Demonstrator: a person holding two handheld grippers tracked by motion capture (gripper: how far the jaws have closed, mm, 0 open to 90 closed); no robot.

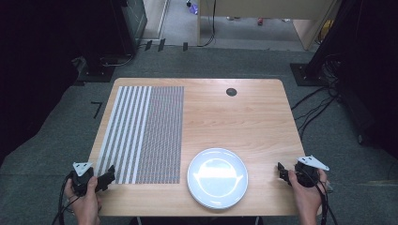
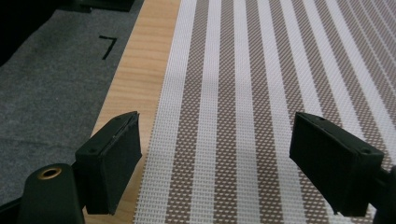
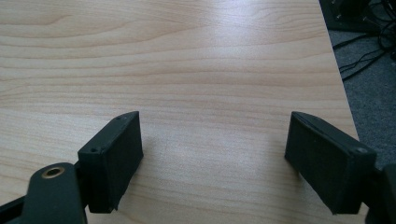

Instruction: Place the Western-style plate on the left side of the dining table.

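A woven placemat (image 1: 143, 133) with white and brown stripes on its left half and a fine brown weave on its right half lies flat on the left part of the wooden table (image 1: 244, 117). A round white plate (image 1: 217, 177) sits near the front edge, right of the mat. My left gripper (image 1: 107, 177) is held low at the mat's front left corner, jaws wide open over the striped weave (image 2: 233, 116) with nothing between them. At the table's front right edge my right gripper (image 1: 283, 171) stands open over bare wood (image 3: 210, 93), a short way right of the plate.
A dark round grommet (image 1: 231, 92) is set in the table near the far edge. Grey carpet (image 1: 328, 140) surrounds the table, with cables (image 1: 314, 112) on the right and black stands at the back corners. A black tape mark (image 2: 108, 46) lies on the floor left of the table.
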